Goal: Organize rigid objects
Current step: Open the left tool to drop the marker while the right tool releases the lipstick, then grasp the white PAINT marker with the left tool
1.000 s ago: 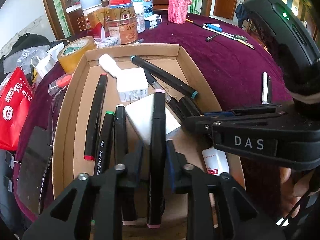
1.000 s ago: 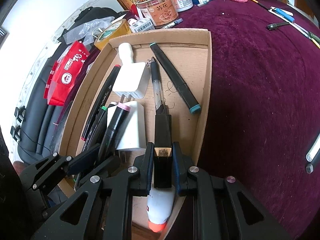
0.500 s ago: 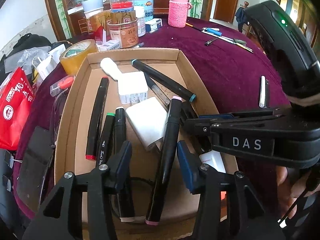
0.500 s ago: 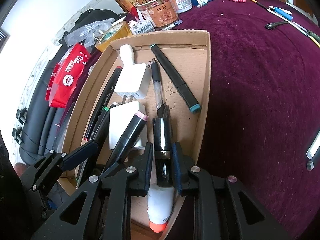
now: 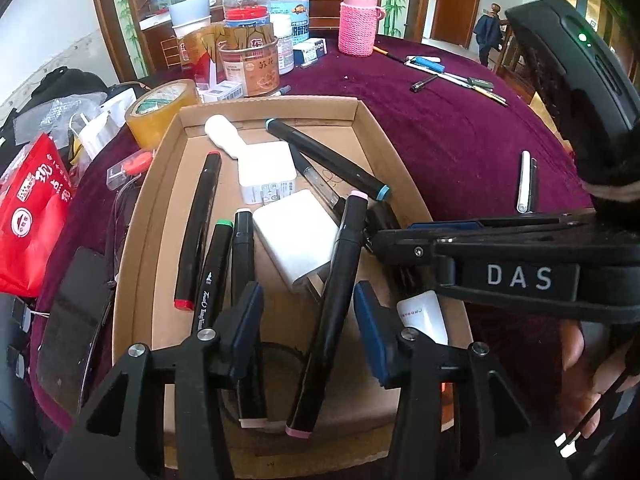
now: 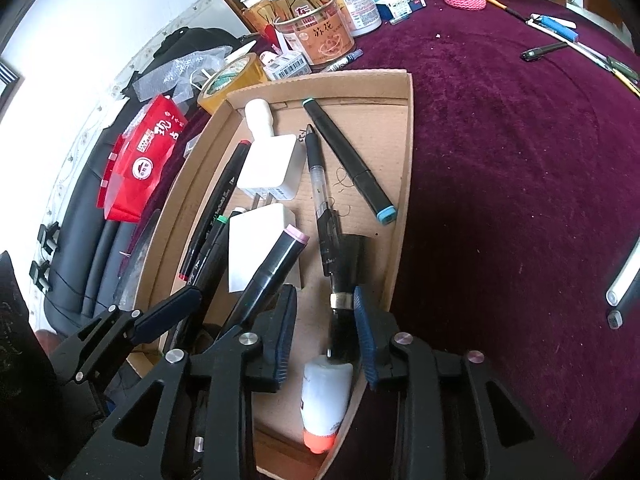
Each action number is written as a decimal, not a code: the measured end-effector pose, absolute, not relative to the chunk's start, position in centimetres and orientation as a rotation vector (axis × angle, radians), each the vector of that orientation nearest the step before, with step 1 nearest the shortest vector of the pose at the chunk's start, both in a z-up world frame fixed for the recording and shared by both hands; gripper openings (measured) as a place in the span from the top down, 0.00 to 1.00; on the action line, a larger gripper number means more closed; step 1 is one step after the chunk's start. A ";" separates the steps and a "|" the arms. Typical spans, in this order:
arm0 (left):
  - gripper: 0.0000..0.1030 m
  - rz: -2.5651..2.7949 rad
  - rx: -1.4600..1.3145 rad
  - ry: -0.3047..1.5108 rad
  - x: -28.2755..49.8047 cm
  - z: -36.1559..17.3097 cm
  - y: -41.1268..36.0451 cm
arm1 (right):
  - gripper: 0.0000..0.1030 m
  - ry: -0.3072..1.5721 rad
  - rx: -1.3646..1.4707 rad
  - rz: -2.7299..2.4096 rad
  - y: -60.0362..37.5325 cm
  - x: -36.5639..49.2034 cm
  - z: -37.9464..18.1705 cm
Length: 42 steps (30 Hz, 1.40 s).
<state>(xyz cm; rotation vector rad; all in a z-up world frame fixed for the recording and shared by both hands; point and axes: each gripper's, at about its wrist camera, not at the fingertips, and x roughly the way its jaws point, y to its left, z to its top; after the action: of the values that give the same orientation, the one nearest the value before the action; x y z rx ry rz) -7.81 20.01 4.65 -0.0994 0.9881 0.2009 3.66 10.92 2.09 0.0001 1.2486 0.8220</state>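
A cardboard tray (image 5: 144, 216) (image 6: 402, 168) on the maroon table holds several black markers, two white chargers and a white tube. My left gripper (image 5: 308, 320) is open; a pink-capped marker (image 5: 340, 288) lies loose between its fingers, resting on a white charger (image 5: 296, 236). My right gripper (image 6: 326, 324) is open above the tray's near right corner, around a black pen with a gold band (image 6: 344, 280); the pen touches the right finger. The pink-capped marker also shows in the right wrist view (image 6: 276, 268).
Left of the tray lie a tape roll (image 5: 160, 110), a red packet (image 5: 28, 216) and a dark phone (image 5: 72, 312). Jars and a pink-sleeved bottle (image 5: 358, 28) stand behind. Loose pens (image 5: 526, 180) lie on the cloth at right.
My left gripper opened and let go of the pink-capped marker, which now leans on the charger. My right gripper opened and released the black pen.
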 end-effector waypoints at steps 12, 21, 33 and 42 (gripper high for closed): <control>0.56 0.220 -0.112 0.983 -8.5 4.9 19.3 | 0.74 1.231 0.055 0.817 8.7 3.1 3.1; 0.56 0.228 -0.121 0.977 -8.6 5.1 18.1 | 0.74 1.217 0.120 0.792 5.2 3.3 3.9; 0.56 0.199 -0.081 0.943 -8.3 6.8 14.8 | 0.74 1.215 0.255 0.679 -3.0 3.9 3.6; 0.56 0.053 -0.021 0.946 -5.1 8.5 9.4 | 0.74 1.229 0.346 0.546 -11.0 4.2 2.5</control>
<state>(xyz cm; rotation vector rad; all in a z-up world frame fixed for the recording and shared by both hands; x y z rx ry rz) -5.14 9.44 8.46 -0.0214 0.9461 0.0534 4.21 -11.01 2.49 0.3458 1.2294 0.5457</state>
